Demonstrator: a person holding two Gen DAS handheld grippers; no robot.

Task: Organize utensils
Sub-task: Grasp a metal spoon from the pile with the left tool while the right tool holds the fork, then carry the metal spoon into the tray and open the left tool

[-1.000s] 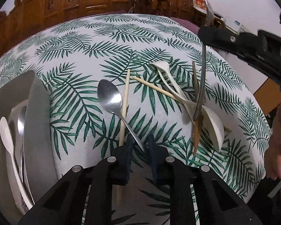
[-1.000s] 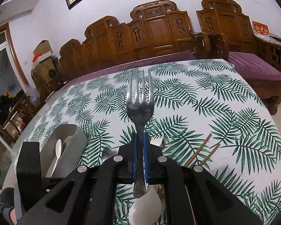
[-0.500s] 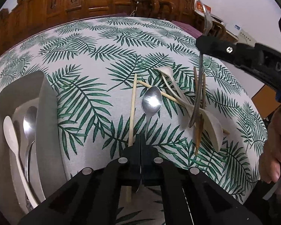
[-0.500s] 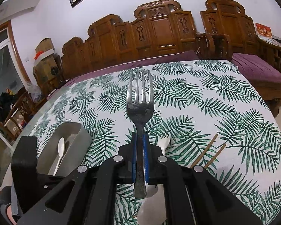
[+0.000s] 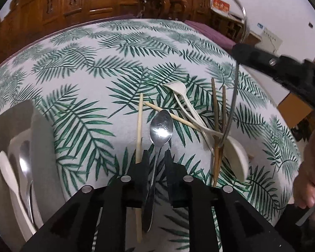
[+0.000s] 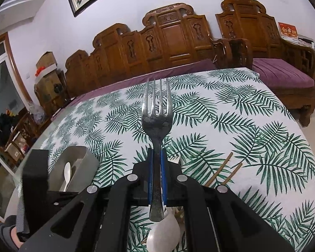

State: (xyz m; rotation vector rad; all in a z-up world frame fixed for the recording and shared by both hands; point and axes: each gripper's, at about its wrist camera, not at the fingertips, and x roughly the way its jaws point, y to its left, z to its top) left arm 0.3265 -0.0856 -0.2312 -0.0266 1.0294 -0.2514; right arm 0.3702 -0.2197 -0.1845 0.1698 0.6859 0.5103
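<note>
Left wrist view: left gripper (image 5: 155, 157), jaws a narrow gap apart and just now opening, pads clear of the metal spoon (image 5: 160, 129) whose handle runs between them; spoon bowl lies just ahead of the fingertips on the leaf-print tablecloth (image 5: 90, 67). Pale chopstick (image 5: 139, 124) just left of the spoon, passing beside the left finger. Second pale chopstick (image 5: 178, 118) ahead, crossing behind the spoon bowl. White plastic spoon (image 5: 187, 105) ahead and right. Two dark chopsticks (image 5: 216, 126) right of the gripper, beside a white ladle-type spoon (image 5: 239, 157). Grey tray (image 5: 40, 130) far left, holding a white spoon (image 5: 8, 172) and a metal one (image 5: 25, 163). Right gripper (image 5: 241, 51) up at upper right, carrying a fork (image 5: 233, 100) seen edge-on; a hand (image 5: 310, 168) at the right edge. Right wrist view: right gripper (image 6: 157, 168) closed tight on the fork (image 6: 157, 117), tines pointing forward above the tablecloth (image 6: 241, 113). Grey tray (image 6: 88, 159) to its left. Dark chopsticks (image 6: 222, 170) to its right.
</note>
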